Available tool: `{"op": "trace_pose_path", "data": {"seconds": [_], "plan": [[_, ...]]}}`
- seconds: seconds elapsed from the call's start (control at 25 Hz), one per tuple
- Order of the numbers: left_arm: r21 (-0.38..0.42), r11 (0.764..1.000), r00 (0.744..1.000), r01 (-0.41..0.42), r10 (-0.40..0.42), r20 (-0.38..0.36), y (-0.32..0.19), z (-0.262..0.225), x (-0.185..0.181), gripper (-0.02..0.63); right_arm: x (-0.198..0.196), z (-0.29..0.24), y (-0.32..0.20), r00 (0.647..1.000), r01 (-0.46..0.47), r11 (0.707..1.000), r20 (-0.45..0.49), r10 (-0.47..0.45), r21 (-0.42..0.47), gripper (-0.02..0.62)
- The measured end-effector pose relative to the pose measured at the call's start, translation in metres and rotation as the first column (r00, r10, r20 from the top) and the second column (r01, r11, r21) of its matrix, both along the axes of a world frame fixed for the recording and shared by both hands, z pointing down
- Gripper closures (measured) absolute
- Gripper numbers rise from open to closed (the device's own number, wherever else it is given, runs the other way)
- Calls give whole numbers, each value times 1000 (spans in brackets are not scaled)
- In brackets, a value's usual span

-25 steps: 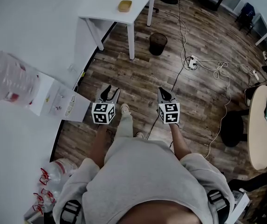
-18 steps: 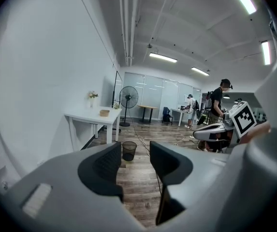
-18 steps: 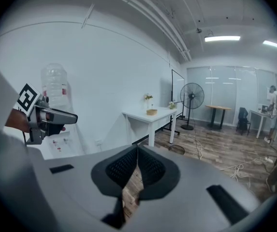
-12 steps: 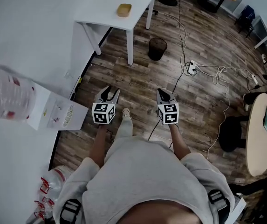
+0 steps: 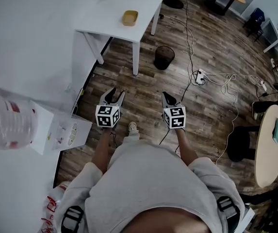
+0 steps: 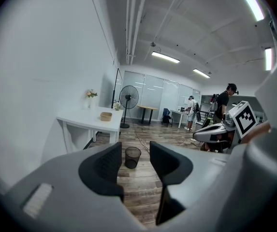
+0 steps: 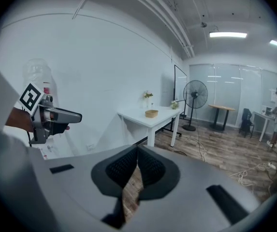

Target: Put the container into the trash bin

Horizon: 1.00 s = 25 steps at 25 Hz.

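The container, a small tan bowl (image 5: 129, 17), sits on a white table (image 5: 105, 21) against the wall, well ahead of both grippers. It also shows in the left gripper view (image 6: 106, 116) and in the right gripper view (image 7: 152, 113). A dark mesh trash bin (image 5: 164, 57) stands on the wood floor beside the table's front leg, and the left gripper view frames this bin (image 6: 132, 157) between its jaws. My left gripper (image 5: 114, 93) is open and holds nothing. My right gripper (image 5: 167, 97) is shut, its pads touching, with nothing in it. Both are held at waist height.
A water dispenser with a clear bottle (image 5: 5, 125) stands at the left wall. Cables and a power strip (image 5: 200, 75) trail over the floor right of the bin. A round table (image 5: 273, 137) is at the right, a standing fan (image 6: 128, 98) and people (image 6: 224, 105) farther back.
The person has stepped forward: the table, bowl and bin have shifted a little down and nearer in the head view. Both grippers keep their pose and state.
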<state>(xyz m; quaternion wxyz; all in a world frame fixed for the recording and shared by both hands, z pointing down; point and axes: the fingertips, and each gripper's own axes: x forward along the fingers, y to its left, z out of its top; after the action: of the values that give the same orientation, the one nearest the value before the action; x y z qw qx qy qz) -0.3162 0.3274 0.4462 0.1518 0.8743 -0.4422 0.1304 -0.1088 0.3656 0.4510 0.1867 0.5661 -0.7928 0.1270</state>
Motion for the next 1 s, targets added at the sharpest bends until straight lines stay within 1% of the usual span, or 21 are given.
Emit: {"op": "trace_pose_path", "data": {"seconds": [0.32, 0.6, 0.84, 1.0], "plan": [[-17, 1000, 1000, -15, 15, -4, -74, 7, -14, 417, -20, 8, -69, 1000, 7, 1000, -16, -7, -28, 581], [-18, 999, 999, -38, 38, 1, -131, 8, -20, 417, -31, 12, -121, 1000, -11, 999, -7, 11, -35, 581], [-30, 998, 998, -60, 60, 7, -162, 15, -21, 417, -36, 21, -146, 1000, -26, 998, 1, 26, -53, 581], [-41, 997, 997, -72, 72, 9, -171, 17, -18, 417, -35, 26, -151, 999, -36, 997, 4, 36, -70, 581]]}}
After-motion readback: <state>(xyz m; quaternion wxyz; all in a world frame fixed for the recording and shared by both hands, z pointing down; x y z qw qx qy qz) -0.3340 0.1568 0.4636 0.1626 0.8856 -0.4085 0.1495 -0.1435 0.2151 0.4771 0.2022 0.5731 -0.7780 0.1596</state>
